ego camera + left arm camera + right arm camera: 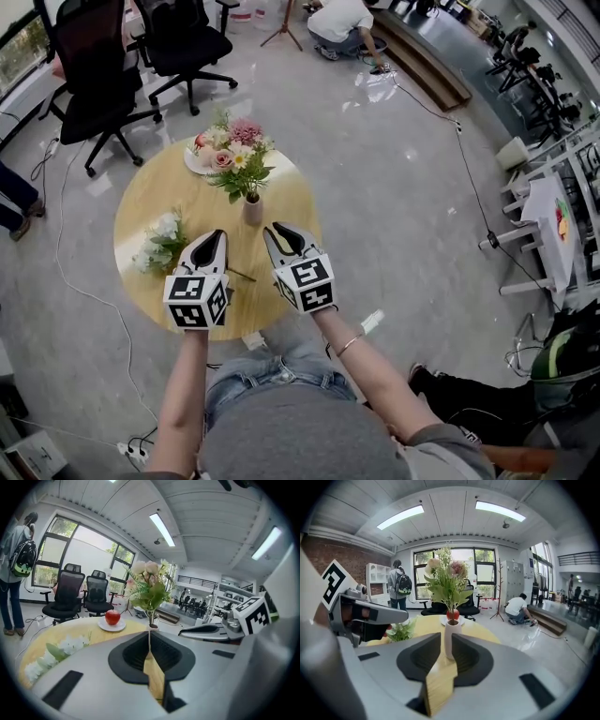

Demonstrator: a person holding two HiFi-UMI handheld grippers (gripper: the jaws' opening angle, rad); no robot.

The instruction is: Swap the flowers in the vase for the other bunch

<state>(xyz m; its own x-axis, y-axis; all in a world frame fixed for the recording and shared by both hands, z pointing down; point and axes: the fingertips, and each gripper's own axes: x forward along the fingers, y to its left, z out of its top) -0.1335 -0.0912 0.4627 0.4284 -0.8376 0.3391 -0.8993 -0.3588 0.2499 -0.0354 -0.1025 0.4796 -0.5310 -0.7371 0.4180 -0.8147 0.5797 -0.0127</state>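
Note:
A small white vase (252, 212) stands near the middle of the round wooden table (150, 202) and holds a bunch of pink and white flowers (238, 155) with green leaves. The other bunch, white flowers (157, 246), lies flat on the table's left side. My left gripper (218, 235) hovers just short of the vase with its jaws shut and nothing in them. My right gripper (278, 231) is beside it on the right, its jaws a little apart and empty. In the right gripper view the vase (451, 638) stands straight ahead, in line with the narrow gap.
A white plate with a red apple (200, 142) sits at the table's far edge behind the vase. Two black office chairs (94, 80) stand beyond the table on the left. A person crouches far off on the floor (341, 21). A cable (89, 286) runs along the floor to the left.

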